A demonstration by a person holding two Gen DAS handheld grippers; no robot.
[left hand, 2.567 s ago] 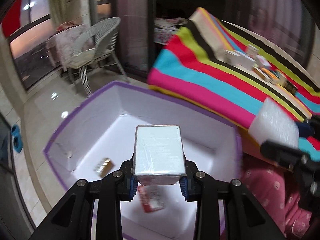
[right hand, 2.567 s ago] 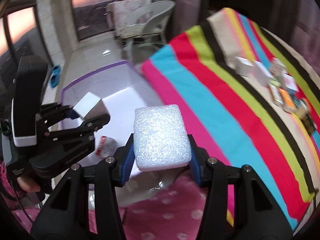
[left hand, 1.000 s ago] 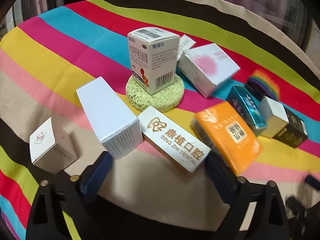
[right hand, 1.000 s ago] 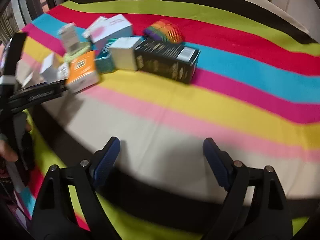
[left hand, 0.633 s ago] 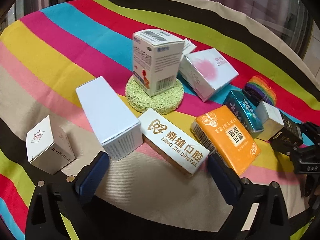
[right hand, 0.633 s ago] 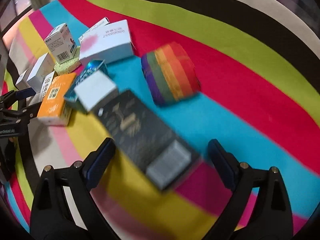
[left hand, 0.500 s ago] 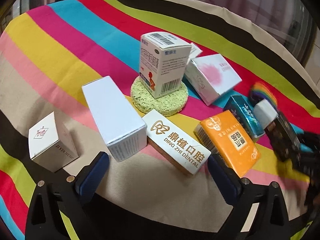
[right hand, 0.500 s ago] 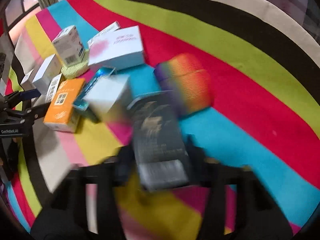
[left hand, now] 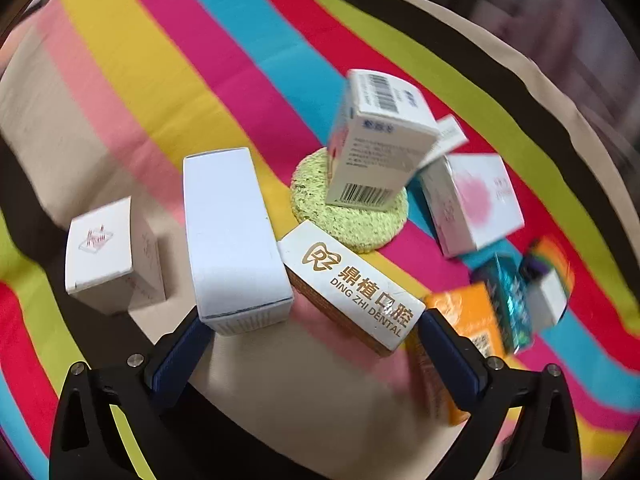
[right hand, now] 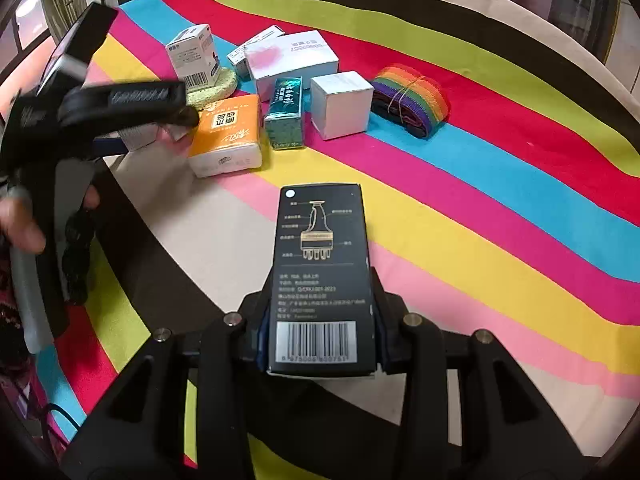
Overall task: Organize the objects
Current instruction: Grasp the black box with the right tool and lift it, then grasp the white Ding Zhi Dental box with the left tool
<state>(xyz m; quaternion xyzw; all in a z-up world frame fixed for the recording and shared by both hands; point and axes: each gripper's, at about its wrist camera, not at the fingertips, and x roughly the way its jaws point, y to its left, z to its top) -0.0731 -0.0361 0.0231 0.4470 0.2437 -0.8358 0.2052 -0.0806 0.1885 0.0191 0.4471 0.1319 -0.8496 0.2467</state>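
Note:
My right gripper is shut on a long black box with a barcode and holds it above the striped cloth. My left gripper is open, its pads either side of the white "DING ZHI DENTAL" box and the long white box. It also shows at the left of the right wrist view, over the pile. A barcoded white box stands on a round green sponge.
On the striped cloth lie an orange pack, a teal box, a white cube, a pink-spotted white box and a rainbow strap roll. A small white box sits at the left.
My right gripper has closed on the black box and lifted it off the pile toward me. My left gripper has moved closer over the dental box and long white box.

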